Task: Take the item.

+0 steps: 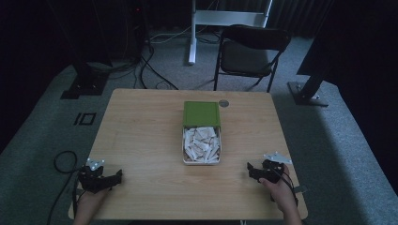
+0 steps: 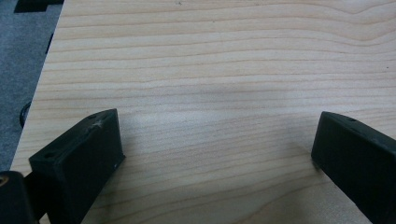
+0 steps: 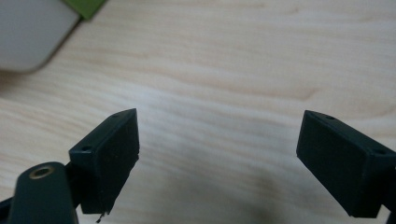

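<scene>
A white box (image 1: pixel 184 145) holding several pale folded paper pieces (image 1: pixel 202 144) sits at the middle of the wooden table (image 1: pixel 141 136). Its green lid (image 1: pixel 201 114) lies just behind it. My left gripper (image 1: pixel 112 177) rests near the front left corner, open, with bare wood between its jaws (image 2: pixel 215 144). My right gripper (image 1: pixel 250 169) lies near the front right, open, nothing between its jaws (image 3: pixel 217 154). In the right gripper view a corner of the white box (image 3: pixel 28 37) and a bit of green lid (image 3: pixel 86 7) show at top left.
A small round grey disc (image 1: pixel 224 103) is set in the table near its far edge. A black folding chair (image 1: pixel 251 54) stands behind the table, with a white stand (image 1: pixel 195 28) and cables on the grey carpet. A black cable loop (image 1: pixel 63 161) lies left of the table.
</scene>
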Demonstrator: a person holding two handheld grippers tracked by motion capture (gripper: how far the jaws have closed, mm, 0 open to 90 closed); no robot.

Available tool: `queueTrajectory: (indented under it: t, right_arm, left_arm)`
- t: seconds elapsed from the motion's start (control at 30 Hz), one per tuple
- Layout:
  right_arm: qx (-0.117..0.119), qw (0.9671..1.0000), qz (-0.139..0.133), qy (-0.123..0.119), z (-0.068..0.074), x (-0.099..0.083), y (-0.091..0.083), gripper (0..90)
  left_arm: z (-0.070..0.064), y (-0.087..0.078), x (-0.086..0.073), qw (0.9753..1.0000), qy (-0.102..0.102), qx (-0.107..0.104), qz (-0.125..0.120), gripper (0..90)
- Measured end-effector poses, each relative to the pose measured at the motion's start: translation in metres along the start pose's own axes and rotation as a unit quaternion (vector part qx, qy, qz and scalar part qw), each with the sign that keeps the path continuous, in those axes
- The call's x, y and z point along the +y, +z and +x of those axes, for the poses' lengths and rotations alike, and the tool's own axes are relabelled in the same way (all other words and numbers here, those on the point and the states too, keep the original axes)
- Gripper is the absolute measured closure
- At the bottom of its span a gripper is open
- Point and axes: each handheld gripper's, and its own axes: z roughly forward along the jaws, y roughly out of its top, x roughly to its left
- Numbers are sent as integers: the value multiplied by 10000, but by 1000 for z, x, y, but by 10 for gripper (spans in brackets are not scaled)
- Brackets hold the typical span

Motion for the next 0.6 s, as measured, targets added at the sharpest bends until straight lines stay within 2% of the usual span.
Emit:
queueTrajectory:
  t: [0.27, 0.6]
  right_arm:
    - [-36, 10000, -25, -75, 2, 15, -6, 141]
    - [171, 9994, -269, -159, 10, 37, -17, 149]
  left_arm:
    - [0, 0, 0, 10000, 0, 0, 0, 27]
    - [0, 0, 0, 10000, -9, -1, -9, 27]
